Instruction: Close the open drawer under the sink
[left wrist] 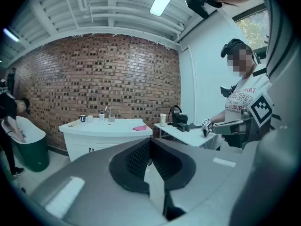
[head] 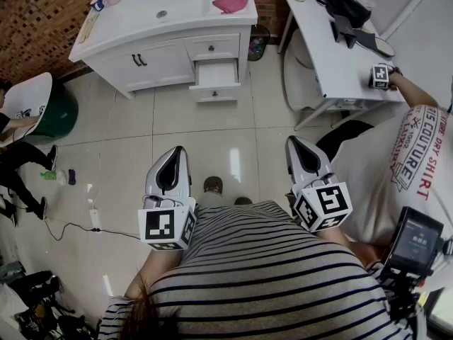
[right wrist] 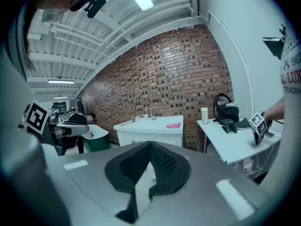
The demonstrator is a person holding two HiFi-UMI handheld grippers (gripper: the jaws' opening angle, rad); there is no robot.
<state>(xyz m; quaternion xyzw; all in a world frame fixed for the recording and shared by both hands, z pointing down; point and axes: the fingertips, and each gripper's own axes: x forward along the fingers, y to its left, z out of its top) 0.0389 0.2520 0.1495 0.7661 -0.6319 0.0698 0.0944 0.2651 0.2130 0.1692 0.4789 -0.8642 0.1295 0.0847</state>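
Note:
The white vanity cabinet (head: 163, 37) stands against the brick wall, far ahead of me across the tiled floor. Its lower right drawer (head: 216, 74) is pulled out and open; the drawer above it is closed. A pink cloth (head: 231, 2) lies on the countertop beside the sink basin (head: 161, 13). My left gripper (head: 180, 150) and right gripper (head: 291, 141) are held close to my body, both shut and empty, pointing toward the cabinet. The left gripper view shows the vanity (left wrist: 106, 130) beyond the shut left gripper (left wrist: 149, 141). The right gripper view shows the vanity (right wrist: 150, 127) beyond the right gripper (right wrist: 150, 144).
A white table (head: 333, 55) with a black bag (head: 347, 2) stands at the right. A person in a white T-shirt (head: 410, 161) rests another gripper (head: 382, 75) on it. A small bin (head: 258, 41) sits between vanity and table. A green tub (head: 53, 108), a second person (head: 18, 151) and floor cables (head: 71, 225) are at left.

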